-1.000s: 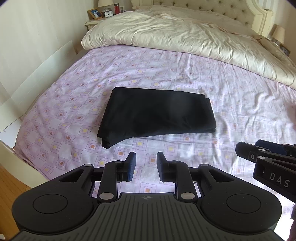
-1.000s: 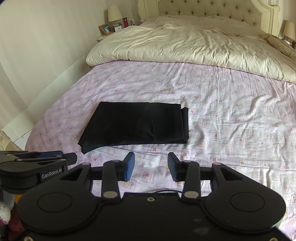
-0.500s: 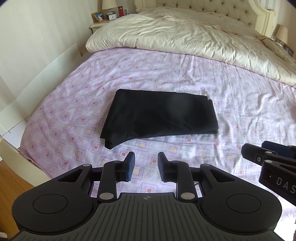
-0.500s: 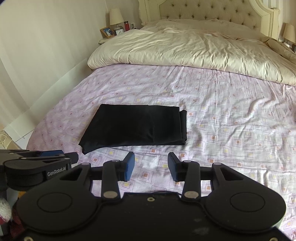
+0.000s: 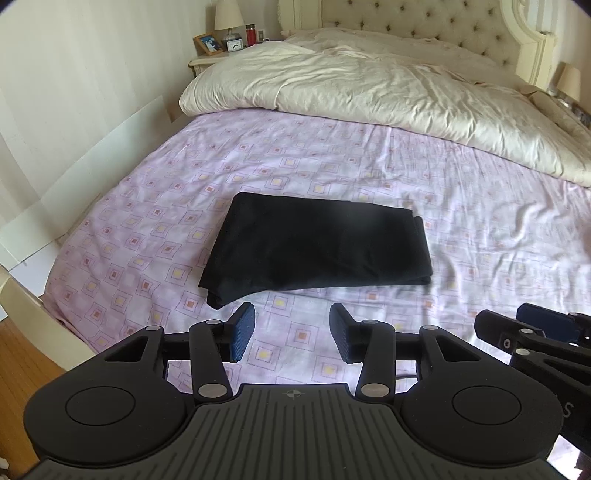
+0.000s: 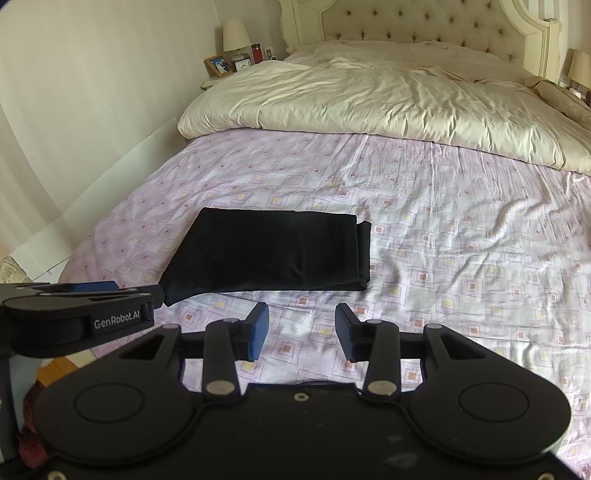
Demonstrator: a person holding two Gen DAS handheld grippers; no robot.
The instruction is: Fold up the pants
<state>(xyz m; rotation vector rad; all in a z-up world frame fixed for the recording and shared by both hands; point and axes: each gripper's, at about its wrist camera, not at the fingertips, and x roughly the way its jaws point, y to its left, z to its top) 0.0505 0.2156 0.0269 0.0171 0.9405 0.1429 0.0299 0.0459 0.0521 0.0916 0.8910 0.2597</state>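
Left wrist view: showing black pants [image 5: 317,245], folded into a flat rectangle, lying on the lilac patterned sheet [image 5: 461,206] near the foot of the bed. Lying with layered fold edges at the right end and a loose corner jutting toward the camera at the left end. Resting free, touched by neither tool.

Left gripper [image 5: 291,336]: hovering just short of the pants' near edge, above bare sheet. Standing with jaws well apart, blue pads [image 5: 242,332] facing each other, holding nothing.

Right gripper [image 6: 301,332]: hovering beside the left one, likewise over bare sheet and short of the pants. Standing with jaws wide apart, gripping nothing. Appearing also at the right edge of the left wrist view, seen side-on there.

Right wrist view: showing the pants [image 6: 273,253] left of centre, and the left gripper [image 6: 107,291] entering from the left edge, its tip overlapping the near left corner of the pants; contact there cannot be told.

Farther out: cream duvet [image 5: 369,85] lying bunched across the head half of the bed, against a tufted headboard [image 5: 424,26]. Standing at the upper left, a nightstand [image 5: 203,61] carrying a lamp [image 5: 227,16], a photo frame [image 5: 208,43], a small clock [image 5: 234,45] and a red bottle [image 5: 251,34].
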